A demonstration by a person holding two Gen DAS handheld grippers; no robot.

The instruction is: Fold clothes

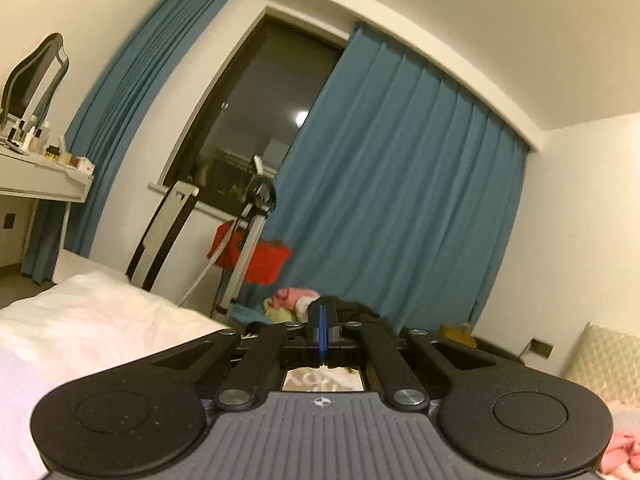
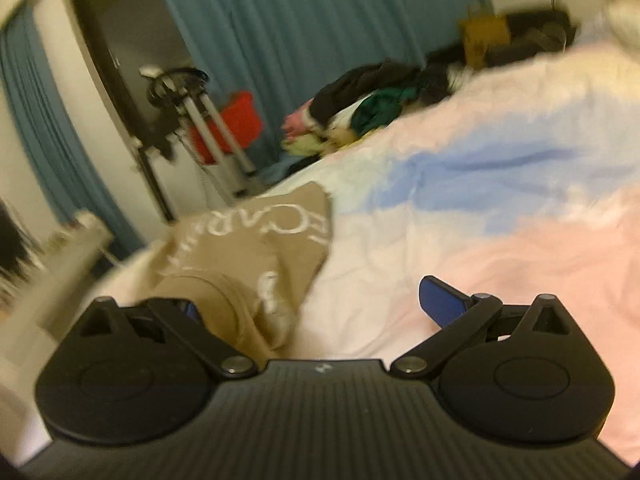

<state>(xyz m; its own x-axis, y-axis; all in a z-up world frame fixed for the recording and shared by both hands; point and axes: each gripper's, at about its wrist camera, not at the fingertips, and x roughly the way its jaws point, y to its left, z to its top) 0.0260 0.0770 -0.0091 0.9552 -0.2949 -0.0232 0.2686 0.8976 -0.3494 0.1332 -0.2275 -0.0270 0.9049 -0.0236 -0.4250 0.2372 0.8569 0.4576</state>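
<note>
Left wrist view shows my left gripper (image 1: pixel 322 330) with its two blue pads pressed flat together and nothing visible between them, raised above the bed (image 1: pixel 92 320) and aimed at the blue curtains (image 1: pixel 400 184) and the dark window (image 1: pixel 256 120). Just beyond that gripper's tip, at the far edge of the bed, lies a pile of clothes (image 1: pixel 292 300) in pink and pale yellow, with a red bag (image 1: pixel 256 256) on a metal stand behind it and a dressing table (image 1: pixel 44 180) with bottles and a mirror off to the bed's left. Right wrist view is blurred, but my right gripper (image 2: pixel 316 304) is spread wide: one blue fingertip (image 2: pixel 442 300) stands clear over the pink part of the bedspread (image 2: pixel 500 248), and the other is mostly hidden behind the tan garment (image 2: pixel 248 256). That tan garment, with white lettering on it, lies crumpled on the bed near its left edge, part of it bunched up between my spread fingers; whether it touches the hidden pad I cannot tell. Farther across the bed from the garment, a heap of dark, green and pink clothes (image 2: pixel 368 96) sits at the bed's far edge in front of the curtains. The bedspread runs from pink through white to a blue patch.
</note>
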